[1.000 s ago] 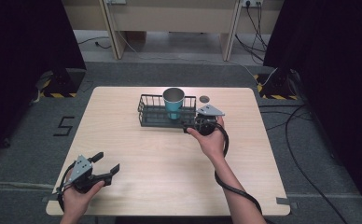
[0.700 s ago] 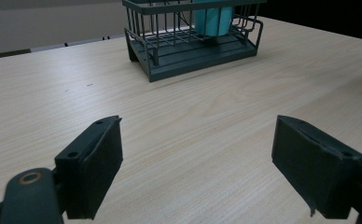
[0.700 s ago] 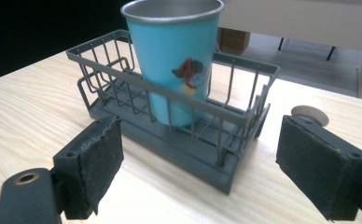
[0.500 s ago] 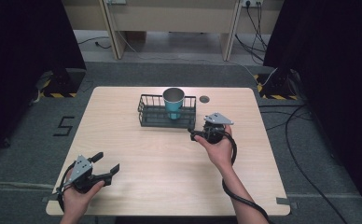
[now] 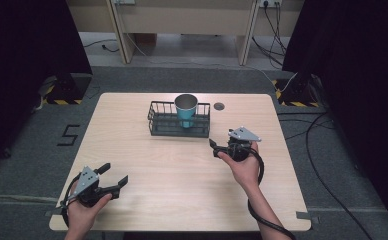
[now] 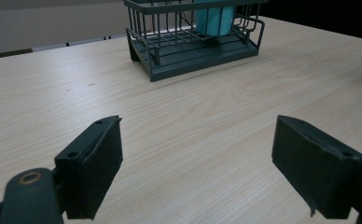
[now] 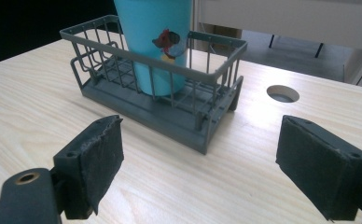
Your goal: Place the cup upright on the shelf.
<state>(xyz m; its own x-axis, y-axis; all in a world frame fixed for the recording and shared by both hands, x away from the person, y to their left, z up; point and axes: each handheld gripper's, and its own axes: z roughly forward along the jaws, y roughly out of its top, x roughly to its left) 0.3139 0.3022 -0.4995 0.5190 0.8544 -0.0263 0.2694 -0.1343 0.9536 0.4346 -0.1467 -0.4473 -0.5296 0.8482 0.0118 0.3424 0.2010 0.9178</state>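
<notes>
Pale wood table on grey carpet, dark curtains at both sides. We note a dark wire basket toward the far edge, long axis running left to right across the table. One teal cup stands upright in its right half, mouth up, a small printed figure on its side. A round hole sits just right of the basket. Our left gripper hovers near the front left corner, jaws wide apart, empty. Our right gripper, near the basket's right end, also gapes empty.
</notes>
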